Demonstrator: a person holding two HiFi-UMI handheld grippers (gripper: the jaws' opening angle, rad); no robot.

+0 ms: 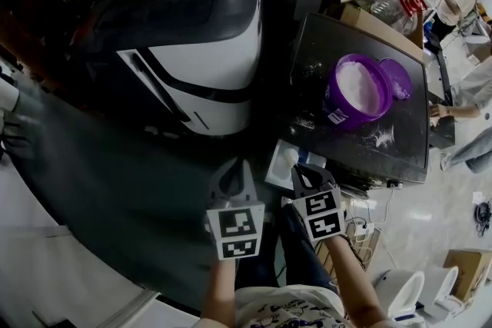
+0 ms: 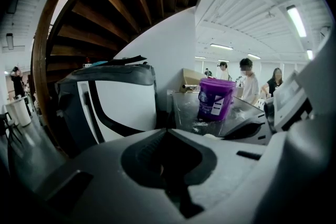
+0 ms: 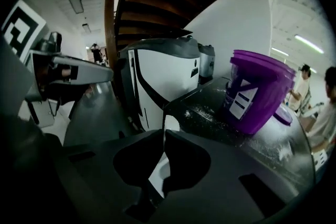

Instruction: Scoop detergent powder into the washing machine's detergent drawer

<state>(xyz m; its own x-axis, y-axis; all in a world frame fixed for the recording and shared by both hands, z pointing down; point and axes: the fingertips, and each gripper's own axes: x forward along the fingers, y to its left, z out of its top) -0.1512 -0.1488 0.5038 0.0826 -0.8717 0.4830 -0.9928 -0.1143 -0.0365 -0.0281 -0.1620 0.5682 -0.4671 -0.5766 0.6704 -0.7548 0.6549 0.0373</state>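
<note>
The purple bucket (image 1: 342,113) sits open on the dark table (image 1: 323,42), filled high with white detergent powder (image 1: 358,86). Its purple lid (image 1: 397,77) lies flat on the table, touching the bucket's far side. Loose powder is scattered (image 1: 380,136) on the tabletop around the bucket. To the left of the table stands the washing machine (image 1: 207,65), white front, dark top, with clutter lying on it. Just off the table's near corner there's a small white tray-like container (image 1: 286,162); what's in it can't be made out from here.

Now the claws. Both hang low and close to the person's body, side by side, well short of the bucket. The left gripper (image 1: 233,174) points toward the gap between machine and table, and its own view has the jaws pressed together, clenched on nothing, with the bucket (image 2: 215,99) upright in the distance beyond them. The right gripper (image 1: 309,177) sits just beside it, nearer the table edge. Its jaws meet at the tips too, gripping nothing, only a sliver of the white container showing through behind them. From there the bucket (image 3: 257,97) looms on the right, label facing the camera. Neither claw touches anything.
</note>
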